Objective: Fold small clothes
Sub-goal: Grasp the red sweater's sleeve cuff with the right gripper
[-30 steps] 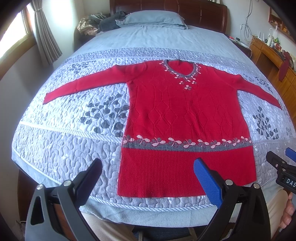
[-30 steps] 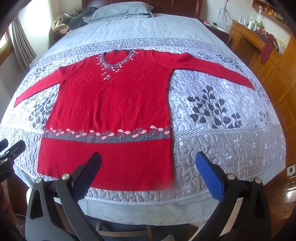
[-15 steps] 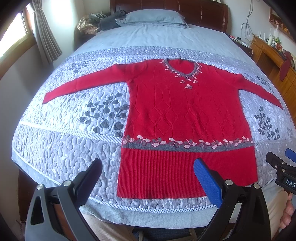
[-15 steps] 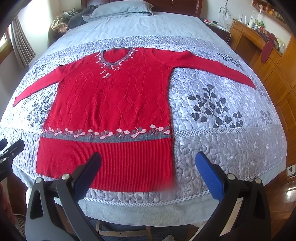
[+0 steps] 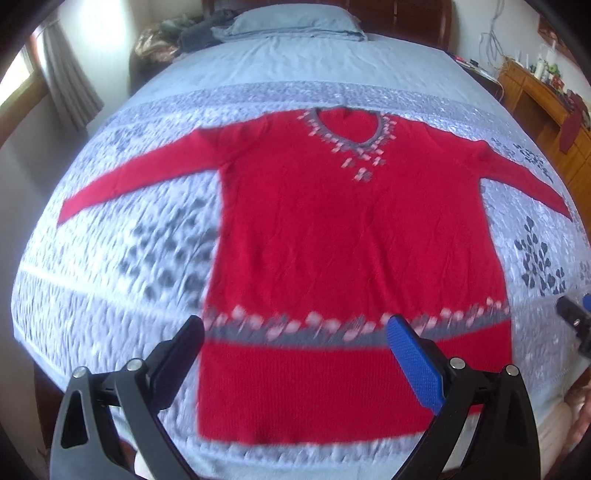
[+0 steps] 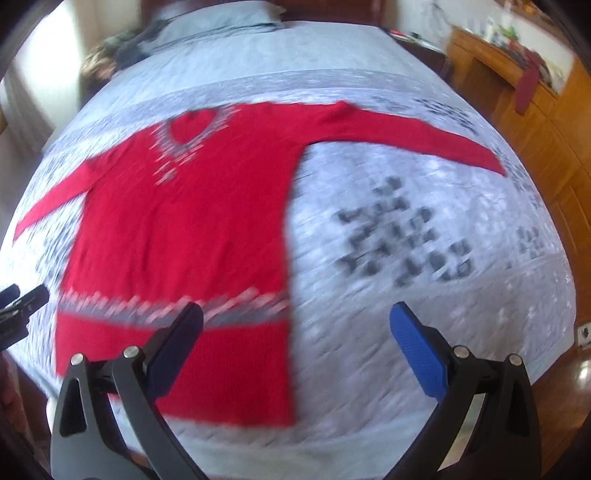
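One long-sleeved red knit sweater (image 5: pixel 354 251) lies flat, sleeves spread, on my grey quilted bedspread (image 5: pixel 110 266). Both my grippers, left (image 5: pixel 295 347) and right (image 6: pixel 295 332), hover over its hem, jaws wide apart, holding nothing. Only the left view shows the one grey pillow (image 5: pixel 291 20) sharply; the right's blurry.

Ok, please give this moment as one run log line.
red sweater: flat, unfolded on bed | left gripper: open, empty | right gripper: open, empty
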{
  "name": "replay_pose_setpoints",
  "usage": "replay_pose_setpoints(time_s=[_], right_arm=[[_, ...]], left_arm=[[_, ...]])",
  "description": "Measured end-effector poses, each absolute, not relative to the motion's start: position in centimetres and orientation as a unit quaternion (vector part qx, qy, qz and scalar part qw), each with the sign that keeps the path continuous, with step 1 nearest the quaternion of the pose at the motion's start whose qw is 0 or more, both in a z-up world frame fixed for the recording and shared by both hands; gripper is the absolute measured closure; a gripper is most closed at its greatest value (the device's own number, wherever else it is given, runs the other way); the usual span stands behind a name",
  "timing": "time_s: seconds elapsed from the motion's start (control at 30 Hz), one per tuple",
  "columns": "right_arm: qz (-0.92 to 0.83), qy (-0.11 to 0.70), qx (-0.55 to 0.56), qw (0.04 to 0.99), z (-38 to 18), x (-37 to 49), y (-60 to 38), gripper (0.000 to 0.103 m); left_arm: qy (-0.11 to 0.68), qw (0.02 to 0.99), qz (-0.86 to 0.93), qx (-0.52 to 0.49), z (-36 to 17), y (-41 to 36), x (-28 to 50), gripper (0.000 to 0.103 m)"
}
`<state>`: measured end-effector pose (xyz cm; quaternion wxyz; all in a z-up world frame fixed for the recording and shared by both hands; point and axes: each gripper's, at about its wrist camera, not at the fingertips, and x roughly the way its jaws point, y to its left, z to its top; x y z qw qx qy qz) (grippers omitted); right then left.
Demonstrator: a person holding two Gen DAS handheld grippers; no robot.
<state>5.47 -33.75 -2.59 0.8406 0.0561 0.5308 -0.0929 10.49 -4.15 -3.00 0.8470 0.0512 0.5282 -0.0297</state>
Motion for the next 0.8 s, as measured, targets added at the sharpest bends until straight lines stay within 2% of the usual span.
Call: replay_pose_setpoints(time_s=[0.23,0.43,0.63,0.8], right_arm=[[-0.190,0.538,0.076,0.818,-3.0,13.7,-51.4,0.003],[-0.218,0.553,0.121,0.795,-5.3,19.0,-64.9,0.003],[-0.216,0.582,0.188,0.761,-9.5,21.8,-75.1,0.003],[-0.193,0.586,0.252,0.746,-11.9,22.3,-78.5,0.003]], left_arm=[[0.504,0.858,-0.065,0.073,-3.1,-15.8,21.3,0.004],[0.514,0.851,-0.087,0.056,-5.5,-27.0,29.9,0.004],[0.538,0.830,-0.122,0.076,-9.1,-36.2,33.9,0.004],[0.543,0.826,-0.131,0.071,-10.3,-38.3,34.8,0.004]])
